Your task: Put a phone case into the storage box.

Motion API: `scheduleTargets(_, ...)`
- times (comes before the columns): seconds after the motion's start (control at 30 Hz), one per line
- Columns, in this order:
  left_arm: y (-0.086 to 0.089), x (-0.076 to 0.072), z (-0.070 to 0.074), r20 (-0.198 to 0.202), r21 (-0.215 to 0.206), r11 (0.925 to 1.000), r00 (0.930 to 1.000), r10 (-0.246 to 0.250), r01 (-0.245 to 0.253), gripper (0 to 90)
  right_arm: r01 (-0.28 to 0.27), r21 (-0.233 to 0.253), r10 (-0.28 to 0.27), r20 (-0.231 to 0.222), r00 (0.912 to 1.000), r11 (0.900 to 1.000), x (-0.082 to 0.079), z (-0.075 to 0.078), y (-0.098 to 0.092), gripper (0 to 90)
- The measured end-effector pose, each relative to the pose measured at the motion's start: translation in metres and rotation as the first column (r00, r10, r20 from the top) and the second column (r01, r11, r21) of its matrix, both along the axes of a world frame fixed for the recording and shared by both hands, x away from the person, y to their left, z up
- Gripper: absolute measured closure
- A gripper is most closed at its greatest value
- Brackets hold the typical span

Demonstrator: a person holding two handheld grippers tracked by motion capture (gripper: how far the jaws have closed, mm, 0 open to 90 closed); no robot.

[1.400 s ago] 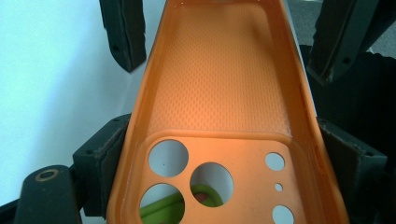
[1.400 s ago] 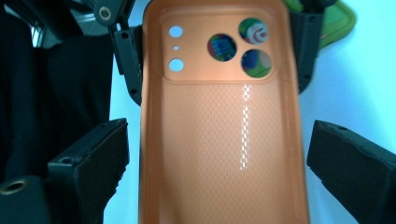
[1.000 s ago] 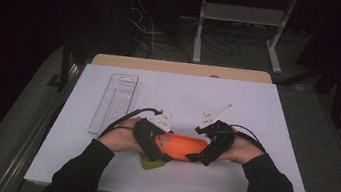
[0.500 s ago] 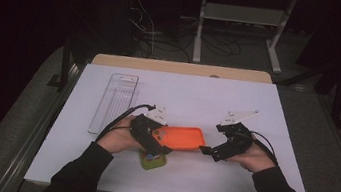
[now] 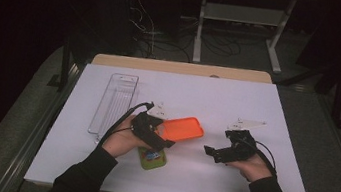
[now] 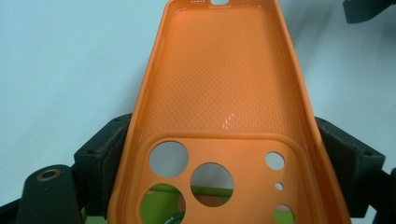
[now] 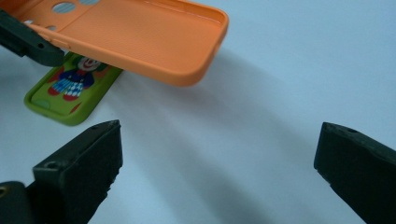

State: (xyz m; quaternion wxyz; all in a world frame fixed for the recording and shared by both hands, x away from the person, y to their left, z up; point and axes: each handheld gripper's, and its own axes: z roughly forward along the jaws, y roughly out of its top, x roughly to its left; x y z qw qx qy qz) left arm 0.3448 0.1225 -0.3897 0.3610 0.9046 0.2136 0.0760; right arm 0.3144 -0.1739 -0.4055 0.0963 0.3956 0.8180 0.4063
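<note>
Near the table's (image 5: 246, 187) six o'clock edge, an orange phone case (image 5: 183, 128) is held clamped by its camera-cutout end between the jaws of the left gripper (image 5: 160, 137), lifted clear of the surface with its open side up. No brand or writing can be read on it. Directly beneath, a green phone case (image 5: 152, 158) printed with a clown figure is seen lying flat. At three o'clock from the orange case, well apart, the right gripper (image 5: 212, 152) is held with its jaws spread wide and nothing between them. At ten o'clock, a clear plastic tray (image 5: 114, 103) is set lengthwise.
</note>
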Motion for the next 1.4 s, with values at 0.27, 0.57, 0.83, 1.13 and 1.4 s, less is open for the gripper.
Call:
scheduleTargets(0.27,0.001,0.001,0.002,0.004,-0.015,0.9993,0.9994,0.033,-0.033,15.5,0.054,0.003,-0.054,-0.008,0.9985,0.999,-0.005,-0.014,0.003,0.3)
scheduleTargets(0.57,0.002,0.001,0.002,-0.012,-0.021,0.9988,0.9989,0.045,-0.045,15.5,0.050,-0.015,-0.050,0.011,0.9987,0.999,-0.005,-0.017,0.010,0.3)
scheduleTargets(0.83,0.001,0.001,0.001,-0.019,-0.015,0.9988,0.9988,0.046,-0.046,15.5,0.011,-0.095,-0.004,0.073,0.9973,0.995,-0.006,-0.018,0.017,0.3)
scheduleTargets(1.13,0.001,0.001,0.000,-0.023,-0.011,0.9991,0.9989,0.041,-0.041,15.5,-0.004,-0.153,0.023,0.121,0.9924,0.988,-0.009,-0.017,0.023,0.3)
scheduleTargets(1.4,0.001,0.001,0.000,-0.027,-0.011,0.9992,0.9989,0.037,-0.038,15.5,-0.019,-0.207,0.055,0.172,0.9836,0.978,-0.009,-0.016,0.025,0.4)
